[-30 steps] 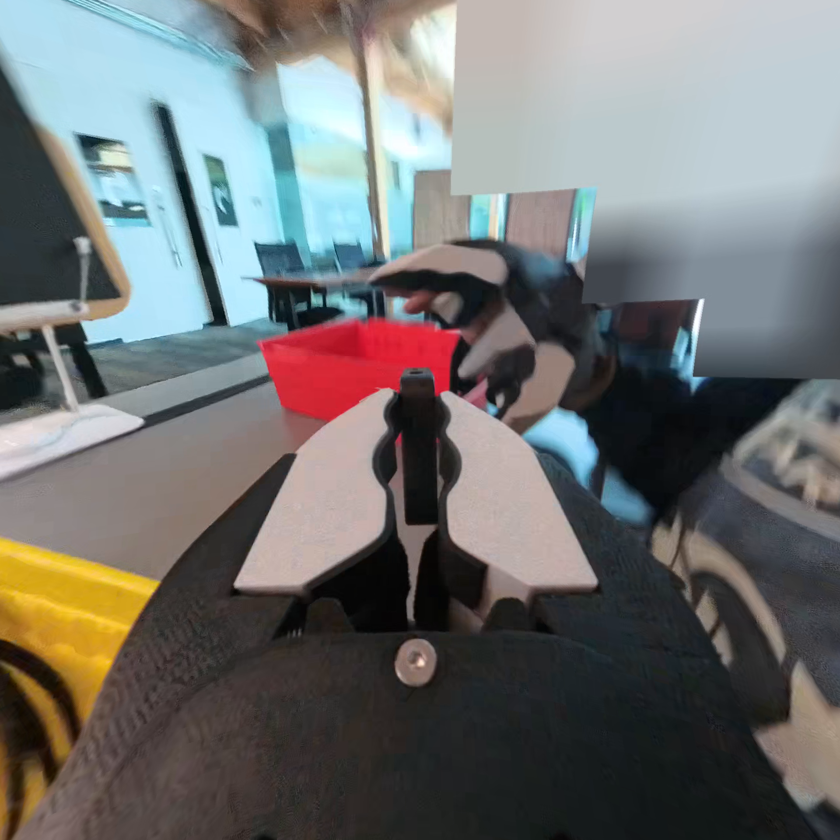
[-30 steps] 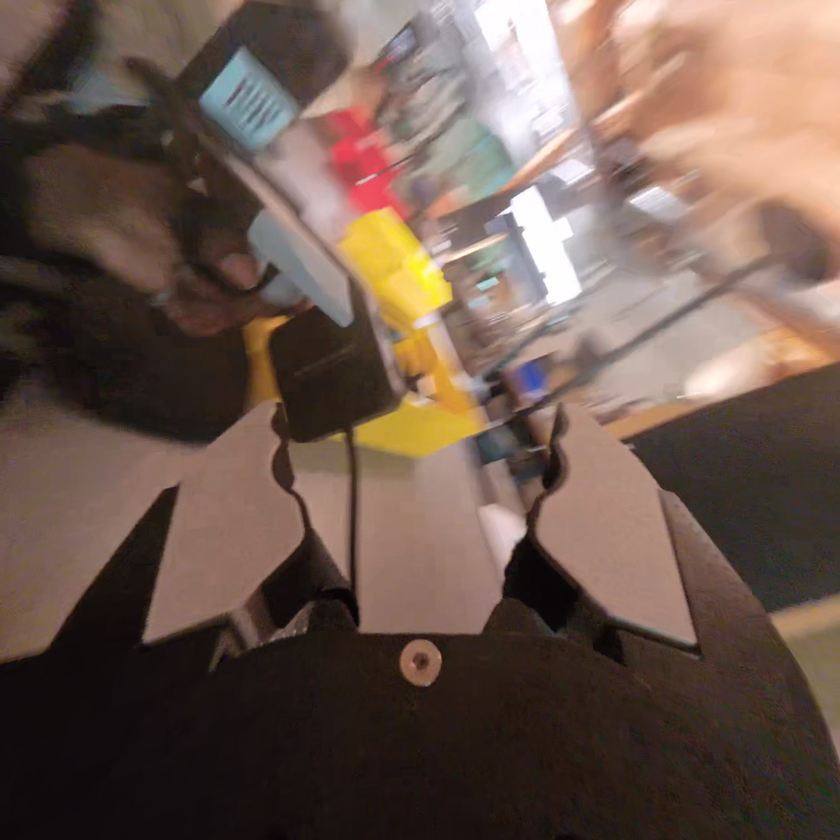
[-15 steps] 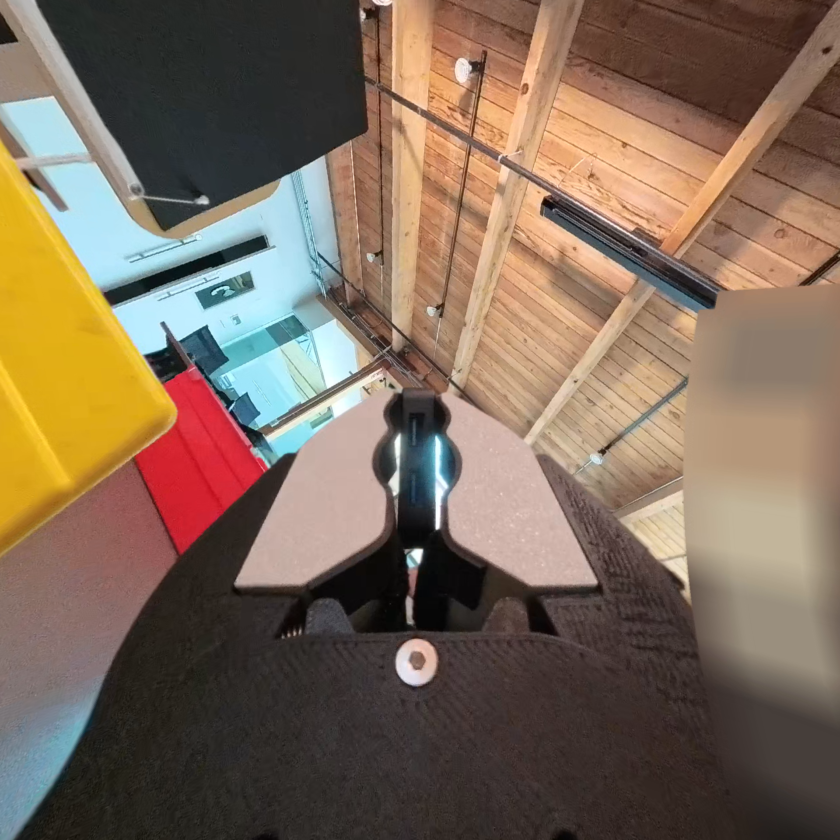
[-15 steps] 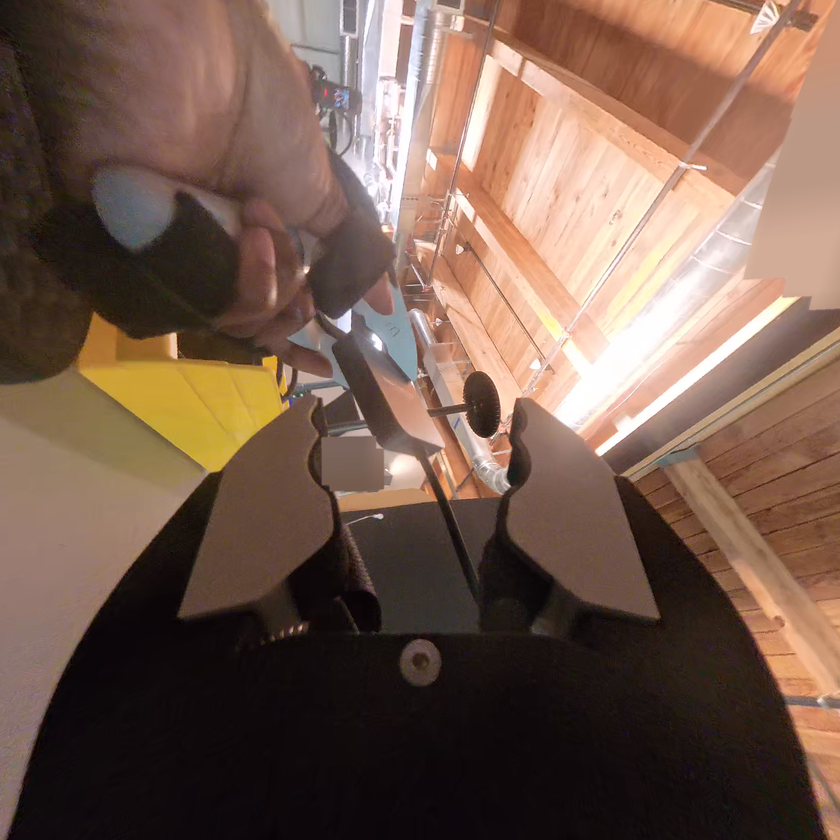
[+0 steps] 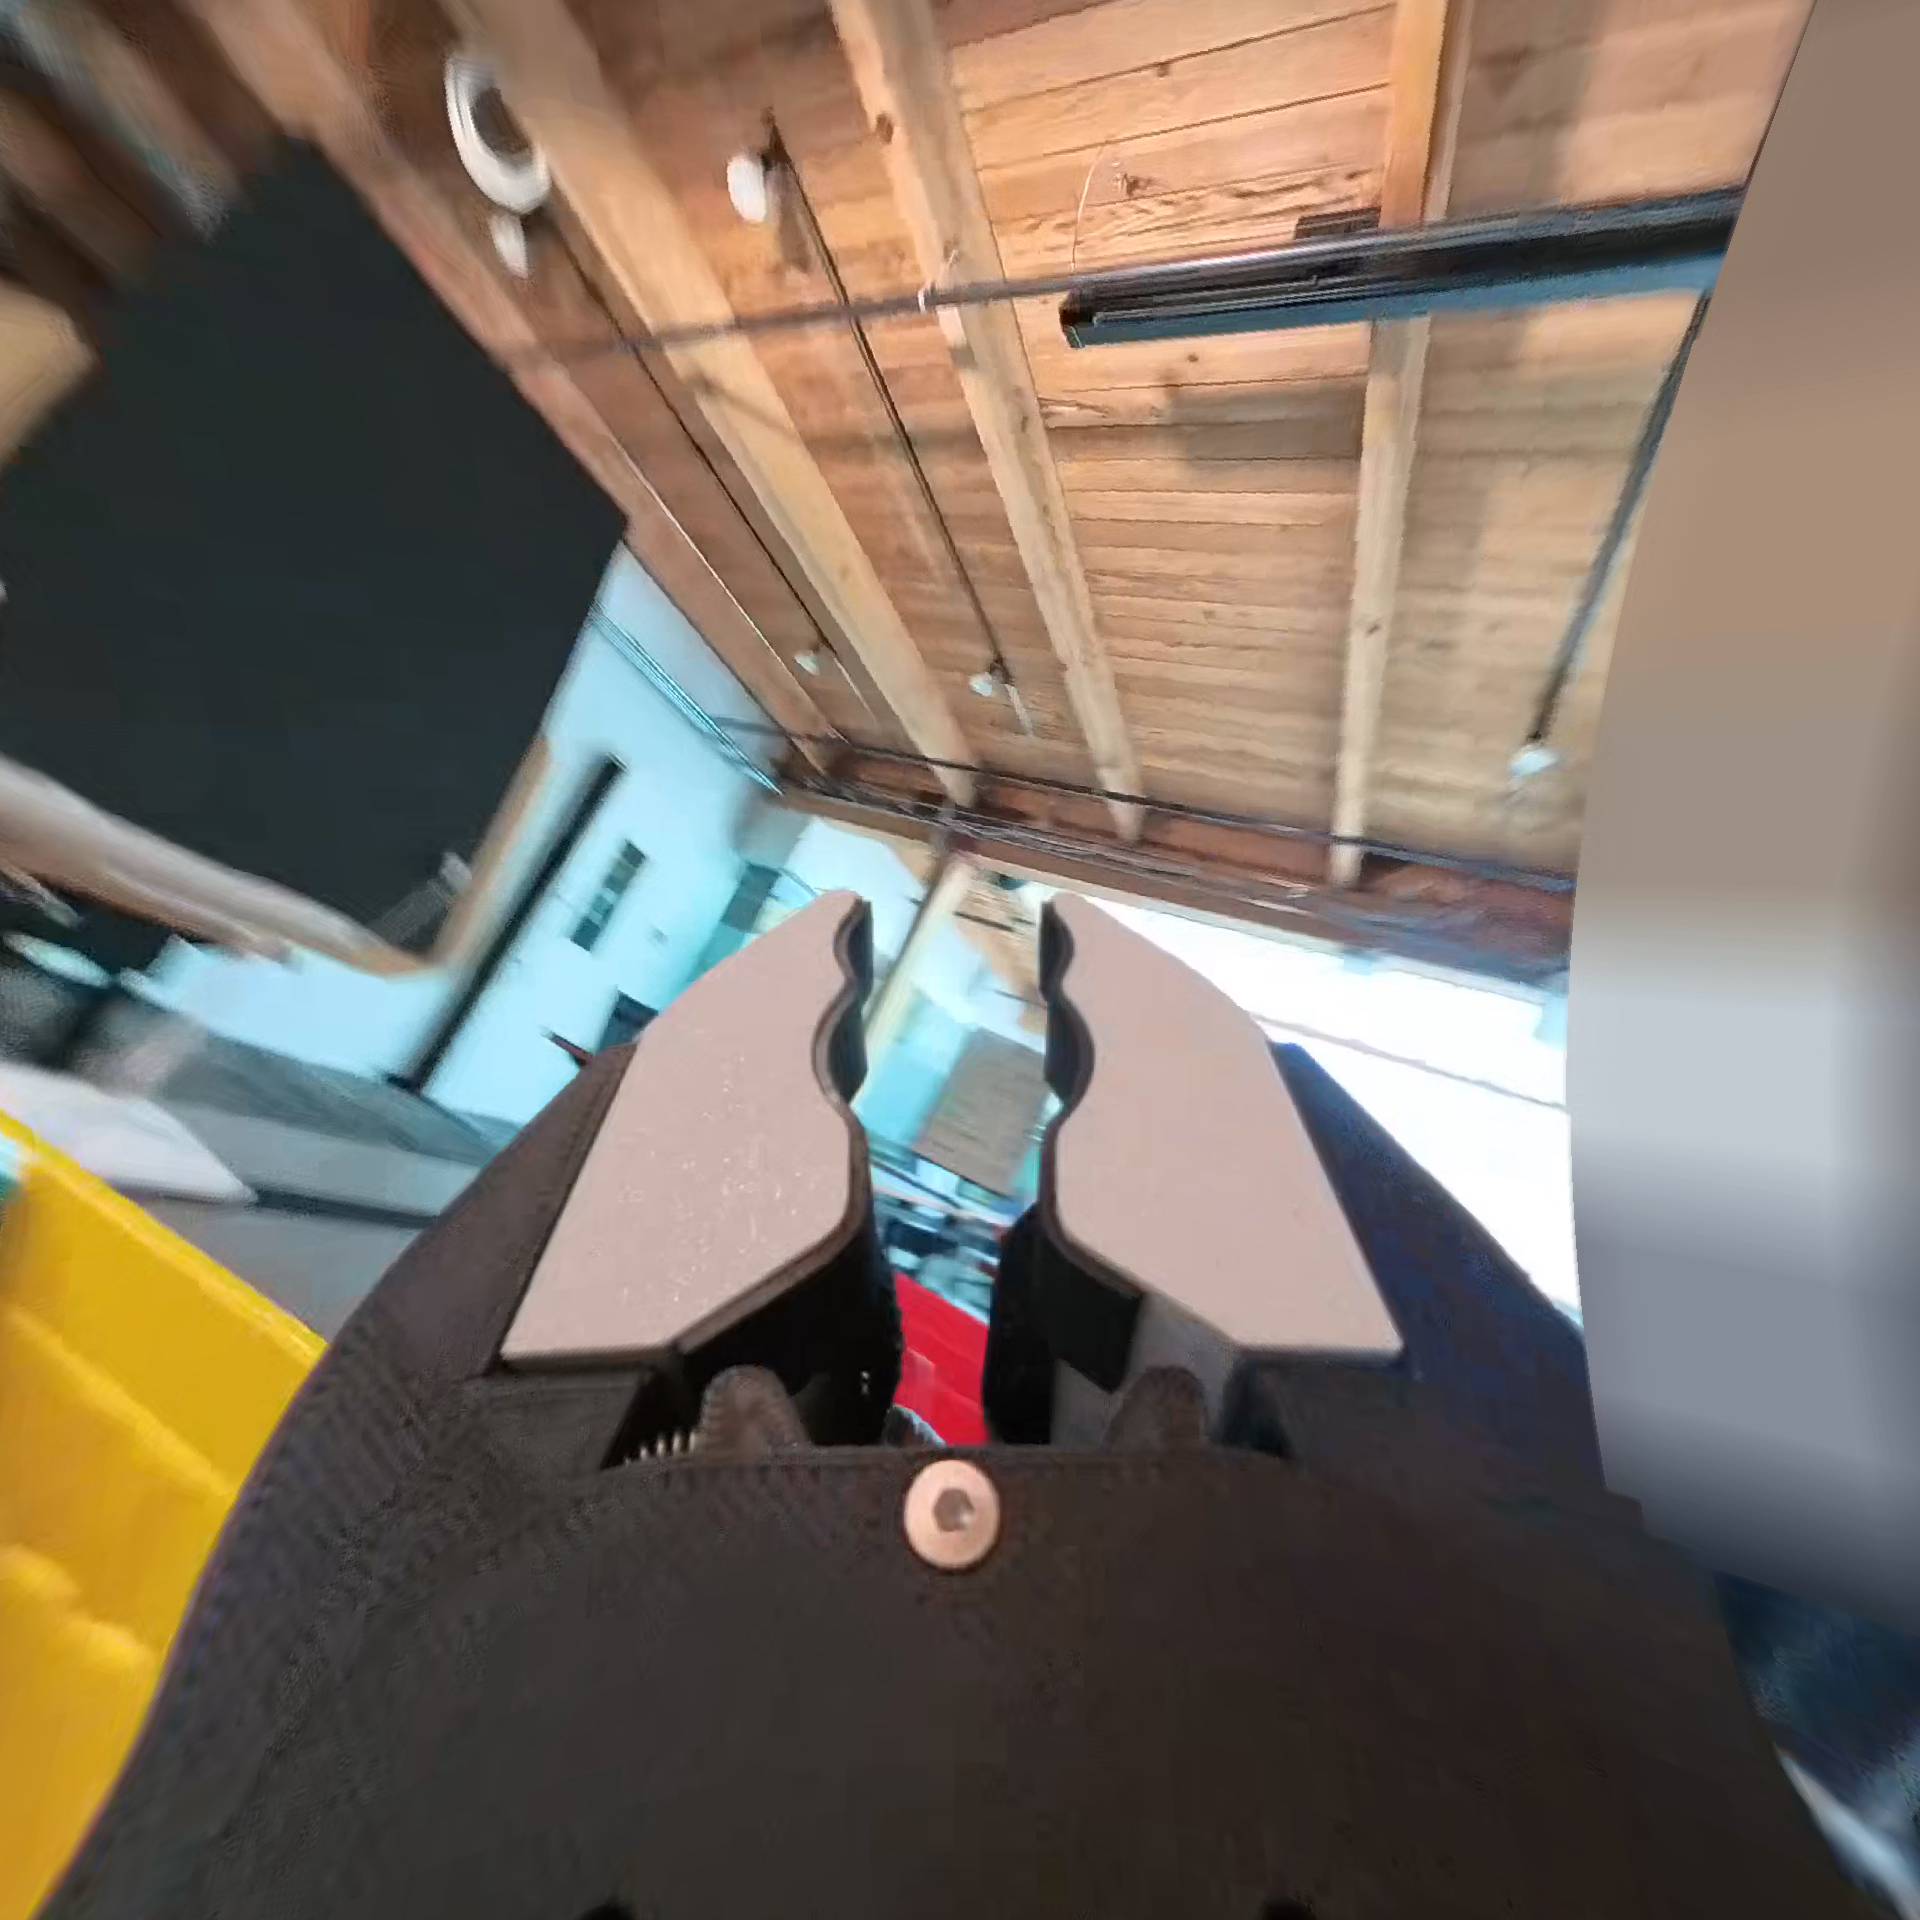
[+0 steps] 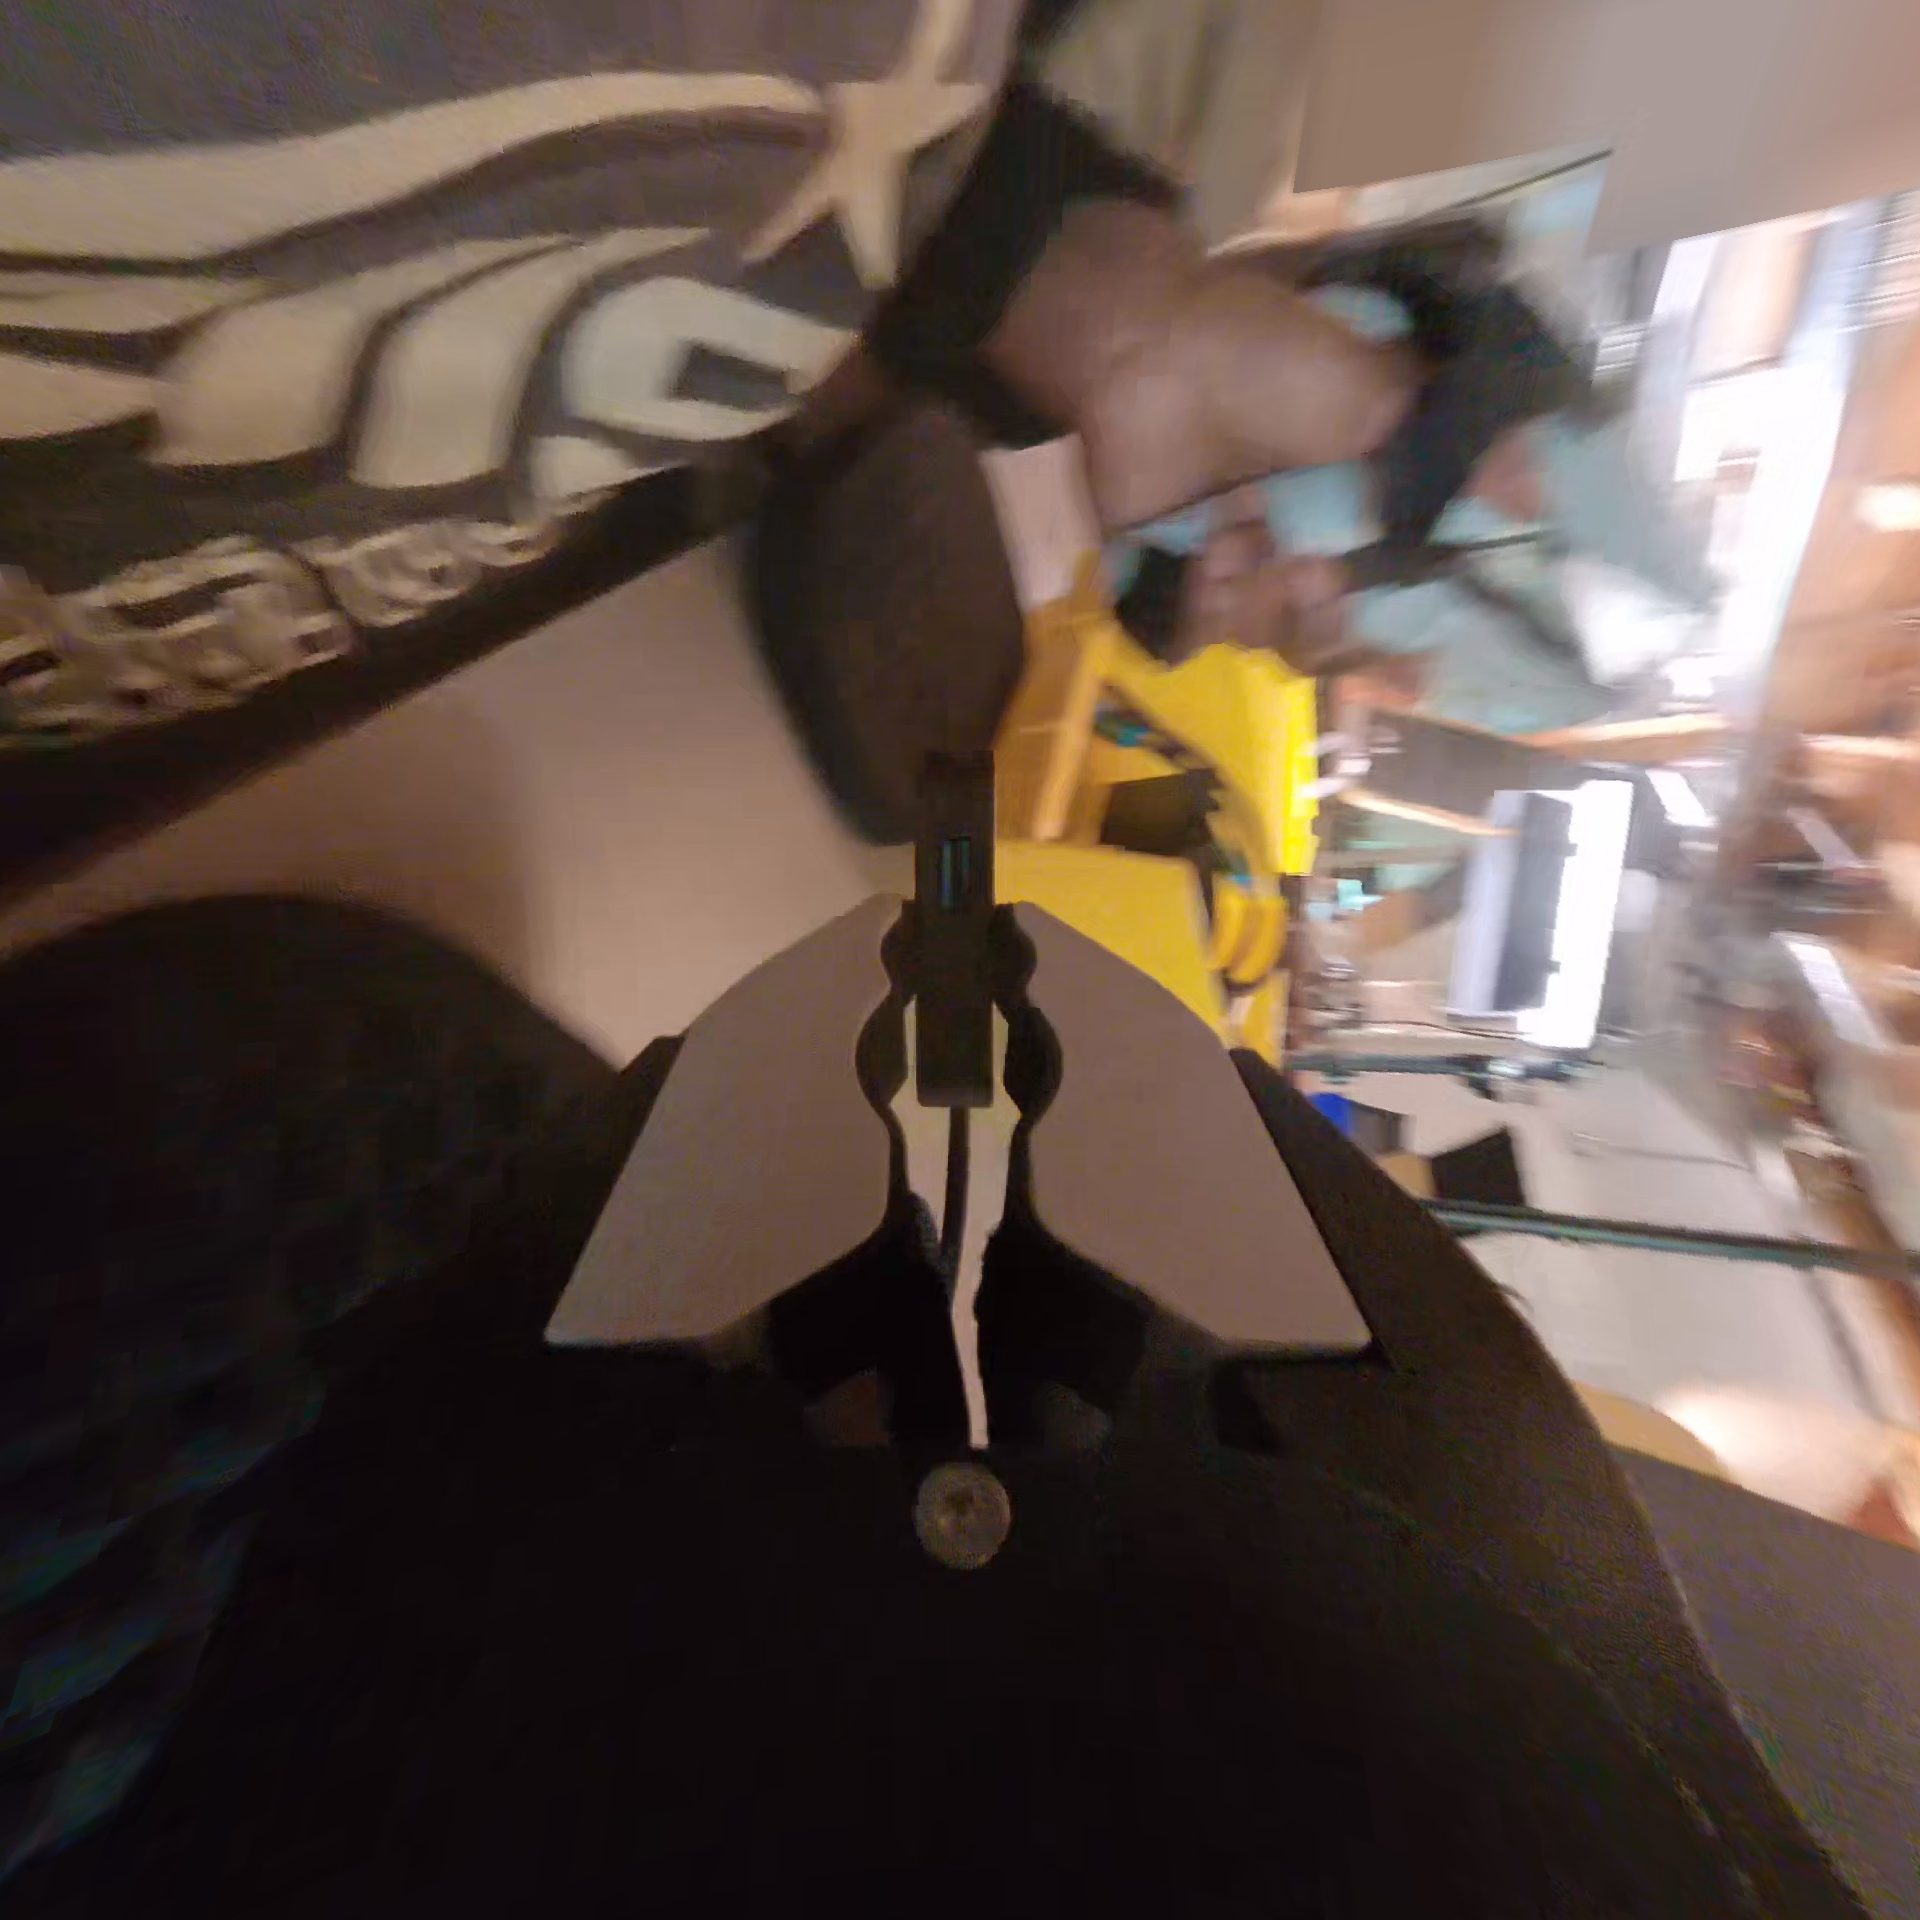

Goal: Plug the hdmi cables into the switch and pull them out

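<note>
Black switch (image 6: 954, 956) clamped edge-on in your right gripper (image 6: 954, 935).
Its thin cable (image 6: 954, 1174) trails back between the fingers. Your left gripper (image 5: 951, 914) is tilted toward the ceiling, jaws narrowly parted and empty, beside a yellow bin (image 5: 104, 1382).

One black switch (image 6: 954, 987) (thin cable trailing), two grippers, one yellow bin (image 5: 114, 1382), one red bin (image 5: 935, 1371)
</note>
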The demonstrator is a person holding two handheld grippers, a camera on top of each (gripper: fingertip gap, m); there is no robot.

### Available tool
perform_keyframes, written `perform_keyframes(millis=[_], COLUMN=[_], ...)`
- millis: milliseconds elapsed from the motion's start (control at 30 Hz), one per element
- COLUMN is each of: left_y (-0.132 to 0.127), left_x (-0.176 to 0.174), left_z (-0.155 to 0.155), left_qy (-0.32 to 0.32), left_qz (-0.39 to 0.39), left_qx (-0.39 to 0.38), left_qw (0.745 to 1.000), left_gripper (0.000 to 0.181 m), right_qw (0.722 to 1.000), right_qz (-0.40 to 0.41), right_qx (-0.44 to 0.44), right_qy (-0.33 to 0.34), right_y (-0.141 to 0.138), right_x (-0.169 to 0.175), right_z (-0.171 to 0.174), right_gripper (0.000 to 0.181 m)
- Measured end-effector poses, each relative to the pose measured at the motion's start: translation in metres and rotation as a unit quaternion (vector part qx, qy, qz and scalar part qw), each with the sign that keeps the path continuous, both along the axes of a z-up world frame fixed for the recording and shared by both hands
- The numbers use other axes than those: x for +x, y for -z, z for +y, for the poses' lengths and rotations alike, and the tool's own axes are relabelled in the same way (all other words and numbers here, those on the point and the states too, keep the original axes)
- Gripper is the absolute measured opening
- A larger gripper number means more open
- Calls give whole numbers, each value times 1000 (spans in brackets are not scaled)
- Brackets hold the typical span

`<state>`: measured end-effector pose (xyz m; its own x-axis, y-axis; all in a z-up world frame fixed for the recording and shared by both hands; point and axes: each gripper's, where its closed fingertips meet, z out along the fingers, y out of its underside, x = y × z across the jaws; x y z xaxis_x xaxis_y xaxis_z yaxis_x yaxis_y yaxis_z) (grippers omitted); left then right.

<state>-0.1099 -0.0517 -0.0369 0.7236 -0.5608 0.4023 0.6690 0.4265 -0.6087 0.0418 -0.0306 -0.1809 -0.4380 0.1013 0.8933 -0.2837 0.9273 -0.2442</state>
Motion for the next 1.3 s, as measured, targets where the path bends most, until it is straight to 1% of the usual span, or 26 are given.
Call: perform_keyframes(millis=[100, 167, 200, 267, 367, 433, 500, 533, 600, 633, 700, 733, 767, 800, 833, 867, 900, 933, 1033, 1100, 1133, 1167, 1200, 1233, 1267, 1300], left_y=[-18, -23, -24, -23, -18, -16, -15, -16, -17, -17, -15, -14, -12, -12, -11, -12, -13, -15, -19, -18, -18, -18, -17, -16, -16, -16], left_x=[-24, -38, -42, -47, -47, -48, -50, -51, -50, -48, -45, -44, -44, -44, -45, -47, -48, -50, -51, -53, -54, -54, -54, -53, -52, -52], left_z=[-27, -39, -42, -42, -36, -33, -32, -33, -32, -30, -25, -23, -21, -21, -21, -22, -24, -26, -30, -31, -31, -31, -30, -29, -28, -28], left_qy=[-117, -163, -174, -178, -151, -140, -143, -148, -158, -165, -178, -184, -189, -194, -197, -199, -199, -198, -191, -202, -208, -210, -209, -206, -201, -198], left_qz=[45, 46, 47, 46, 38, 31, 32, 37, 63, 84, 135, 158, 176, 187, 192, 191, 187, 180, 175, 184, 189, 195, 201, 205, 209, 210], left_qx=[45, 62, 68, 68, 58, 52, 50, 50, 39, 28, -2, -16, -27, -34, -37, -36, -33, -28, -18, -21, -23, -25, -27, -32, -35, -37], left_qw=[991, 984, 981, 981, 986, 988, 988, 987, 985, 982, 975, 970, 966, 962, 961, 960, 961, 963, 966, 962, 959, 958, 957, 956, 956, 957], left_gripper=[29, 29, 27, 25, 26, 28, 28, 28, 28, 29, 31, 31, 32, 32, 32, 32, 32, 32, 32, 32, 32, 32, 32, 32, 32, 31], right_qw=[995, 991, 988, 987, 983, 977, 968, 967, 970, 971, 969, 961, 948, 929, 908, 889, 873, 857, 809, 771, 756, 748, 745, 745, 753, 756], right_qz=[-87, -129, -144, -153, -178, -207, -237, -237, -222, -206, -154, -111, -69, -20, 31, 55, 61, 55, 10, -47, -79, -99, -99, -91, -96, -104], right_qx=[42, 45, 47, 40, 36, 38, 42, 40, 20, -10, -122, -195, -265, -326, -368, -389, -391, -382, -342, -338, -342, -338, -316, -276, -248, -251], right_qy=[-9, -6, -4, 2, 20, 42, 68, 80, 101, 120, 149, 161, 164, 172, 197, 236, 286, 342, 478, 538, 552, 563, 579, 600, 602, 595], right_y=[31, 42, 45, 46, 48, 54, 63, 63, 52, 41, 8, -13, -34, -55, -72, -78, -76, -69, -37, -7, 9, 23, 34, 44, 53, 61], right_x=[22, 33, 38, 43, 52, 61, 72, 75, 77, 75, 65, 58, 54, 51, 49, 50, 52, 56, 74, 80, 77, 73, 69, 68, 64, 59], right_z=[14, 24, 28, 33, 42, 49, 55, 57, 58, 59, 55, 55, 55, 61, 74, 88, 104, 120, 156, 167, 167, 169, 175, 187, 193, 194], right_gripper=[14, 14, 15, 15, 18, 21, 24, 24, 38, 46, 58, 65, 76, 78, 76, 76, 76, 80, 77, 77, 77, 76, 66, 54, 56, 43])
